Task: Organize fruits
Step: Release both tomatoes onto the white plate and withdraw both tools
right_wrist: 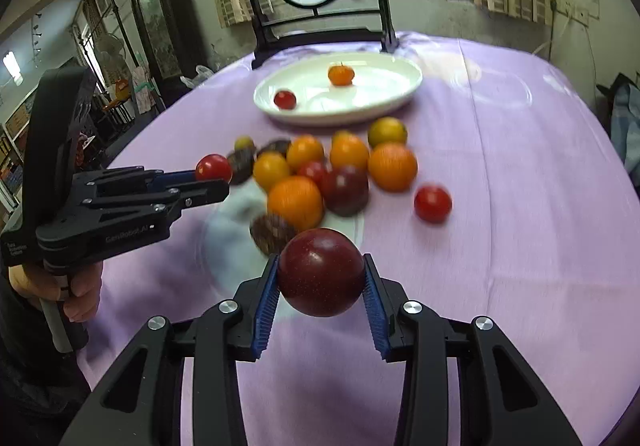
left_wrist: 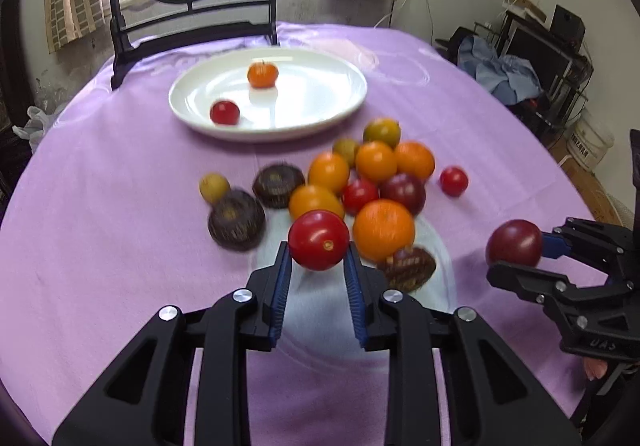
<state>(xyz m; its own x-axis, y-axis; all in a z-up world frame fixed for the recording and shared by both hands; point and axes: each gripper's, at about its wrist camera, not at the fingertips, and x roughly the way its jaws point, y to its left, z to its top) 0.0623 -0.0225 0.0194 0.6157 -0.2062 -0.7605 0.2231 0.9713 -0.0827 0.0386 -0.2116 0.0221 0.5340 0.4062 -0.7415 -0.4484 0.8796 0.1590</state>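
Gripping a red tomato (left_wrist: 318,240), the left gripper (left_wrist: 319,246) hovers near the fruit pile (left_wrist: 360,181); the right gripper (right_wrist: 321,272) clamps 1 dark plum (right_wrist: 321,272).

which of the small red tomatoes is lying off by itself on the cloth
The red tomato right of the fruit pile, alone on bare purple cloth. Another lies on the white plate; one is clamped in the left gripper.

The left gripper (left_wrist: 319,246) is clamped on a red tomato (left_wrist: 319,240) at lower centre; the right gripper (right_wrist: 321,274) is closed around a dark plum (right_wrist: 321,272).
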